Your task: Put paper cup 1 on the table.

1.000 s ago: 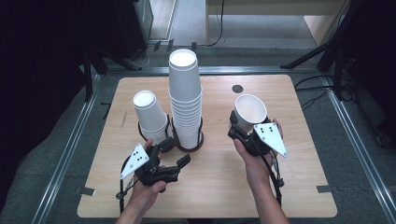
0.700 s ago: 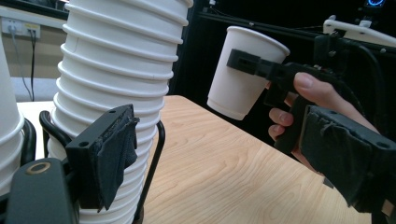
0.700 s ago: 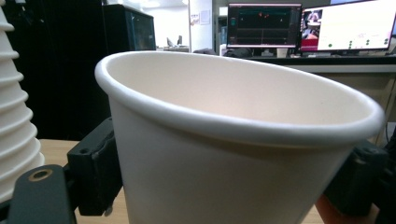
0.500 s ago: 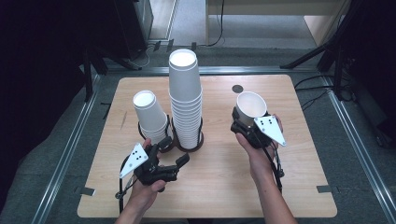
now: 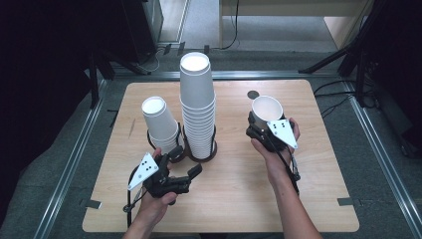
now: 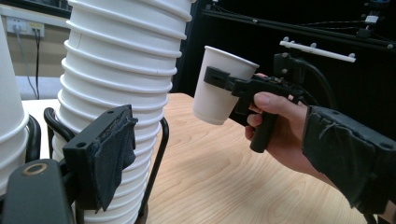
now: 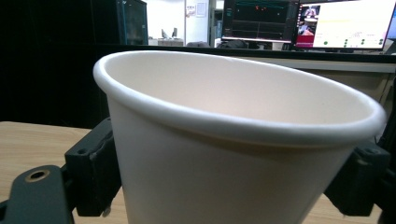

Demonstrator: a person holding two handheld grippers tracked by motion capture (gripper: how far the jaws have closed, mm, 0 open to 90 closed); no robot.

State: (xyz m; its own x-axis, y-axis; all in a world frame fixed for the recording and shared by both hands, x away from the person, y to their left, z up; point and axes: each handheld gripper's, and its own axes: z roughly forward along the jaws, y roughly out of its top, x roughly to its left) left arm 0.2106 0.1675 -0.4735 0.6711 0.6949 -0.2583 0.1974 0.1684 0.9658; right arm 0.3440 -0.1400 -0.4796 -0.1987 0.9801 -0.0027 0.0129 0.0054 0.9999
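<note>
My right gripper (image 5: 262, 125) is shut on a single white paper cup (image 5: 266, 108), holding it tilted just above the table, right of centre. Its jaws have just been opening a little, with the cup (image 7: 224, 154) still between the pads. The left gripper view shows the cup (image 6: 217, 88) off the wood. A tall stack of white cups (image 5: 197, 104) stands mid-table, with a shorter stack (image 5: 160, 122) to its left. My left gripper (image 5: 186, 161) rests low in front of the stacks, open and holding nothing, one pad close by the tall stack (image 6: 121, 60).
Both stacks sit in black wire ring holders (image 5: 213, 149) on the wooden table (image 5: 239, 199). A small dark disc (image 5: 253, 94) lies on the wood behind the held cup. Metal rails and dark floor surround the table.
My right hand has carried the cup a little farther across the table and lower. The left hand and both stacks have stayed put.
</note>
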